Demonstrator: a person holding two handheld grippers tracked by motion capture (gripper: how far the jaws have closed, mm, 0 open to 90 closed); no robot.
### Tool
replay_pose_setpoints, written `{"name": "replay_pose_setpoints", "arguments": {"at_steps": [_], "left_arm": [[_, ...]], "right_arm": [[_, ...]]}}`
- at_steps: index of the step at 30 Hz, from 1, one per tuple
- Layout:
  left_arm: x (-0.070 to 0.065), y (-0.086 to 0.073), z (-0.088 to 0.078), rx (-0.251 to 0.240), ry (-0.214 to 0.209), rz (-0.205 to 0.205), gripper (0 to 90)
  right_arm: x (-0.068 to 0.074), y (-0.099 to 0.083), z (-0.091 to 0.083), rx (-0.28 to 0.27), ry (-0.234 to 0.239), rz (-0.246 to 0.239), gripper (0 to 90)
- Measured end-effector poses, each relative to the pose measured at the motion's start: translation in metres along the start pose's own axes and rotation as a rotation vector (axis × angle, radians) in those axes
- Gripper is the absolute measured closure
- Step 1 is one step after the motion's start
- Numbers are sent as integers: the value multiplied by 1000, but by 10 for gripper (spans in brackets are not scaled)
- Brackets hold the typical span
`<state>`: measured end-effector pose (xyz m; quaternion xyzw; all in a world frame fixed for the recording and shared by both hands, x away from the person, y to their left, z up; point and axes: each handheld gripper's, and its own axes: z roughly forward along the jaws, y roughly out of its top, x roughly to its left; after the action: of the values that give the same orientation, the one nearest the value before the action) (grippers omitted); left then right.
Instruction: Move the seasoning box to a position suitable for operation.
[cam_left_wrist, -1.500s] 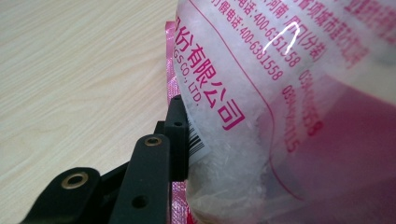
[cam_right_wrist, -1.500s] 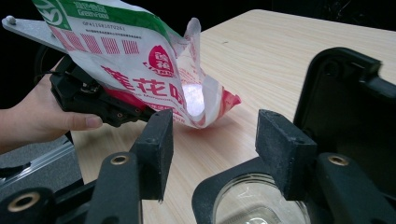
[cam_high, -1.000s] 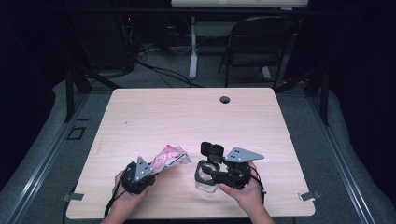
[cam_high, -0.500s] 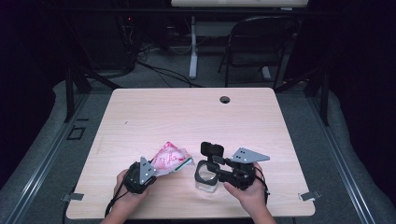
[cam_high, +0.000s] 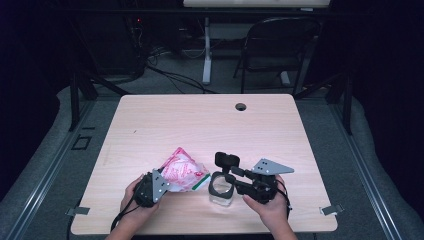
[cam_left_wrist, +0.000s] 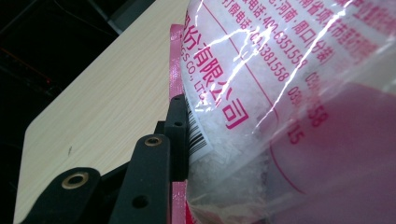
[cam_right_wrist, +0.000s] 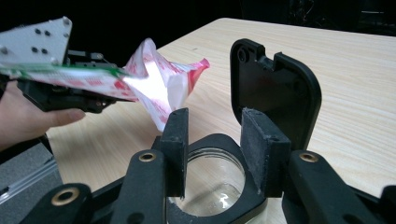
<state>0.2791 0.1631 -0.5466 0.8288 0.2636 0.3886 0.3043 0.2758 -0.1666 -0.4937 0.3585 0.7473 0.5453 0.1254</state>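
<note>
Bag (cam_high: 182, 172) of white grains clamped in left tool (cam_high: 150, 187), raised just at 9 o'clock of the open jar (cam_high: 221, 187), its long axis slanting toward it. Right tool (cam_high: 235, 182) has just been closing its jaws onto the jar's rim; pad contact unclear. Versus earlier: bag nearer the jar, tilted more. Table (cam_high: 200, 125) otherwise bare.

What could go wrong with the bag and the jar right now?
The bag of white grains hangs tilted in the left tongs, beside the jar rather than over its mouth, so grains might spill on the table. The right tongs have just been closing around the jar's rim; a weak hold could let it tip. The flipped-up lid might block the bag.
</note>
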Motion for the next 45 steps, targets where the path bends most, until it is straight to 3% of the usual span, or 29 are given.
{"name": "replay_pose_setpoints", "arguments": {"at_steps": [9, 17, 24, 27, 31, 39, 45], "left_arm": [[-9, 8, 2, -8, 19, 70, 691], [-13, 10, 4, -9, 21, 81, 691], [-14, 16, 4, -21, 25, 96, 691], [-16, 17, 3, -22, 45, 131, 691], [-16, 18, 3, -20, 38, 130, 692], [-14, 21, 5, -18, 56, 142, 692], [-15, 21, 8, -23, 64, 135, 692]], "right_arm": [[4, 4, -5, 12, 9, 0, 744], [13, 14, -5, 0, 29, -8, 766], [16, 21, -1, 35, 52, -1, 742], [19, 24, 7, 55, 75, -3, 738], [24, 26, 15, 102, 80, -23, 736], [21, 26, 20, 119, 79, -17, 812], [20, 32, 22, 148, 53, -50, 871]]}}
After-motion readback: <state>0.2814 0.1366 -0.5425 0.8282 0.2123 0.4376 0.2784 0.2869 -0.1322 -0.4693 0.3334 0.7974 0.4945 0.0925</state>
